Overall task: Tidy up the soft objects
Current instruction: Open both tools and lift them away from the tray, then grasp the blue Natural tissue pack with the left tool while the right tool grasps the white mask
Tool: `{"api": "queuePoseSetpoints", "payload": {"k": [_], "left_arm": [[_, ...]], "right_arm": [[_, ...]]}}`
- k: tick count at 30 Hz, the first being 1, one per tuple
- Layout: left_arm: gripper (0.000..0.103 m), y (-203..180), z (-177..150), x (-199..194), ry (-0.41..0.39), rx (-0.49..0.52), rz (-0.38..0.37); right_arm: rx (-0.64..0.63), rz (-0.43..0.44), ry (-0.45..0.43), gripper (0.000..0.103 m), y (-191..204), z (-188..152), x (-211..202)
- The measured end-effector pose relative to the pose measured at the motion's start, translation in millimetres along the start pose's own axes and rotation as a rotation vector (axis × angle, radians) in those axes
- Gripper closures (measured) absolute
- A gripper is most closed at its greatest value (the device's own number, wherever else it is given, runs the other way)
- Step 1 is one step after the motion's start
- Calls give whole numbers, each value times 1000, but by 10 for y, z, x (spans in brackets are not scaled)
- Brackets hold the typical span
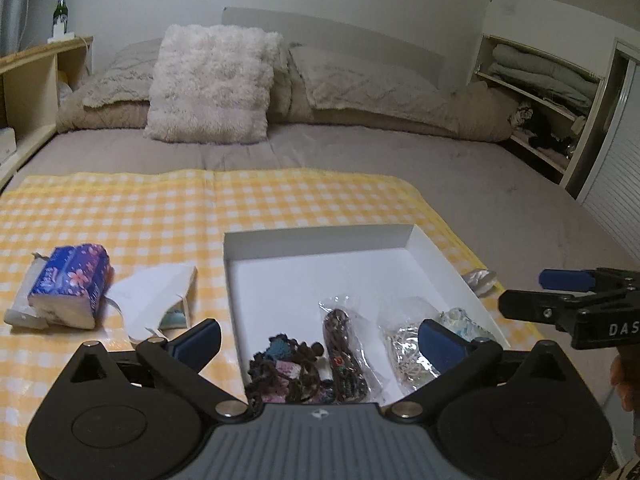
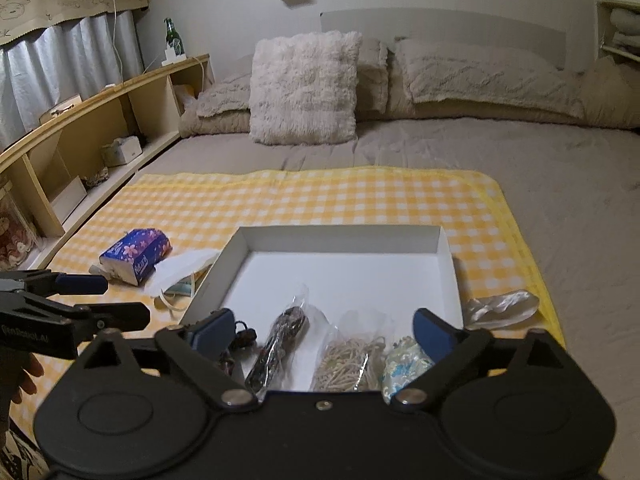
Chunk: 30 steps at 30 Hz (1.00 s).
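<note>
We see one white shallow box [image 1: 436,258] lying on the yellow checked cloth [image 1: 120,208] spread over the bed [image 1: 360,160]. Along its near edge lie four soft items in a row: at the left a dark crocheted bundle [image 1: 286,372], then a dark braided piece in a clear bag [image 1: 344,352], a pale corded piece in a clear bag [image 2: 350,362], and at the right a light blue flowered pouch [image 2: 402,364]. Left of the box, on the cloth, lie one blue tissue pack [image 1: 70,284] and one white face mask [image 1: 156,296]; right of it lies one crumpled clear wrapper [image 2: 502,308]. Our left gripper [image 1: 320,340] and right gripper [image 2: 326,330] both hang above the near edge, jaws spread wide, holding nothing.
</note>
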State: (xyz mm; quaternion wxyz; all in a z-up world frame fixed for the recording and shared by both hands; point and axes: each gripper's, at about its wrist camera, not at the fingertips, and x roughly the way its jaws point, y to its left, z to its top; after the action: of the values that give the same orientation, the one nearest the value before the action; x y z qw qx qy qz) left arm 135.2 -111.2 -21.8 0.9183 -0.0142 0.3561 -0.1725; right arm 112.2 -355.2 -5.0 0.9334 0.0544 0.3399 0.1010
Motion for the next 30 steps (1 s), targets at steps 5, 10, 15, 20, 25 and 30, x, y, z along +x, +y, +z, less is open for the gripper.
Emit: {"api": "queuePoseSetpoints", "payload": {"k": [5, 10, 15, 20, 25, 30], "left_arm": [[0, 29, 8, -43, -26, 10, 16], [0, 139, 28, -61, -40, -2, 14], [0, 299, 110, -118, -78, -14, 19], [0, 566, 220, -240, -132, -58, 45], [0, 908, 331, -363, -159, -110, 99], [0, 1238, 384, -481, -179, -145, 164]], "right_arm": [[-12, -7, -26, 0, 44, 6, -45], [-13, -20, -40, 0, 88, 16, -33], [-13, -40, -61, 0, 197, 125, 52], [-20, -30, -54, 0, 333, 245, 226], [-31, -16, -55, 0, 501, 367, 409], [-42, 7, -57, 0, 644, 451, 552]]}}
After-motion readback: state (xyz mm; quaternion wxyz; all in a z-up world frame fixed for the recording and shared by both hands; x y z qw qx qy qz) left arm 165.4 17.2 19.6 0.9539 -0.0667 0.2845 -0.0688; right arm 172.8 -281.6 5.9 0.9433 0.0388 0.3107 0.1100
